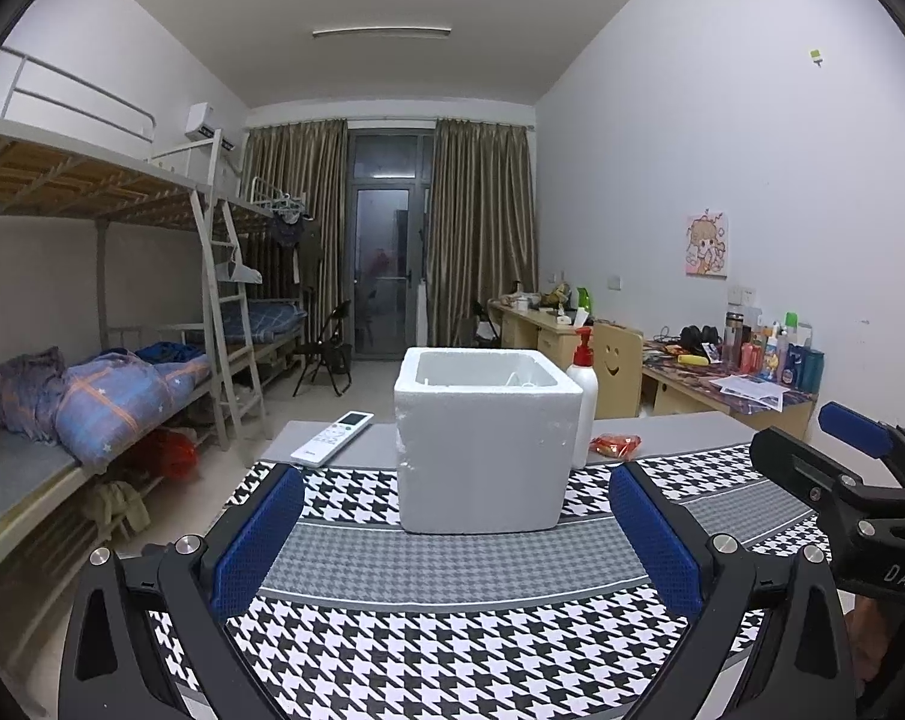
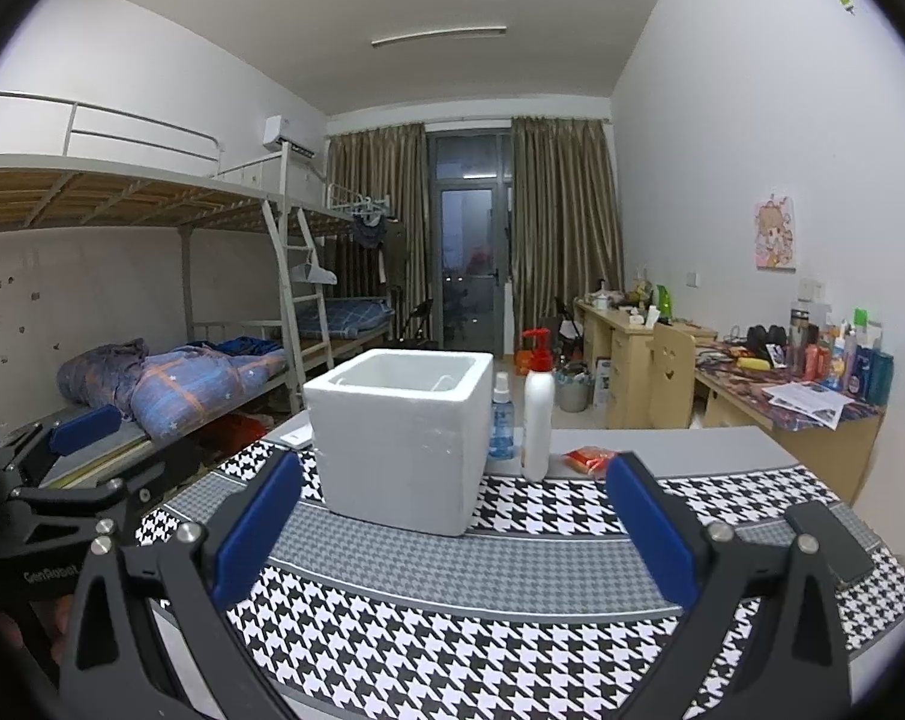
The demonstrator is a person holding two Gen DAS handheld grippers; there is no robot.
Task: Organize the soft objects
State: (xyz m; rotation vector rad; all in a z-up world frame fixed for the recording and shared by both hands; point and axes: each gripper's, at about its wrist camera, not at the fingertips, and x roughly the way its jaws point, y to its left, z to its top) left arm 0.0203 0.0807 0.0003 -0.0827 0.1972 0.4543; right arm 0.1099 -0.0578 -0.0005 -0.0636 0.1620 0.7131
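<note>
A white foam box (image 1: 482, 438) (image 2: 398, 438) stands open-topped on the houndstooth cloth (image 1: 452, 648) (image 2: 452, 642), straight ahead of both grippers. A small red-orange packet (image 1: 616, 445) (image 2: 590, 459) lies on the table to the box's right. My left gripper (image 1: 455, 540) is open with nothing between its blue pads, short of the box. My right gripper (image 2: 452, 534) is likewise open and holds nothing; in the left wrist view it shows at the right edge (image 1: 854, 450). The box's inside is mostly hidden.
A white pump bottle (image 1: 583, 396) (image 2: 538, 408) and a blue spray bottle (image 2: 502, 420) stand right of the box. A white remote (image 1: 332, 438) lies to its left, a dark phone (image 2: 827, 546) at the cloth's right. Bunk beds stand left, desks right.
</note>
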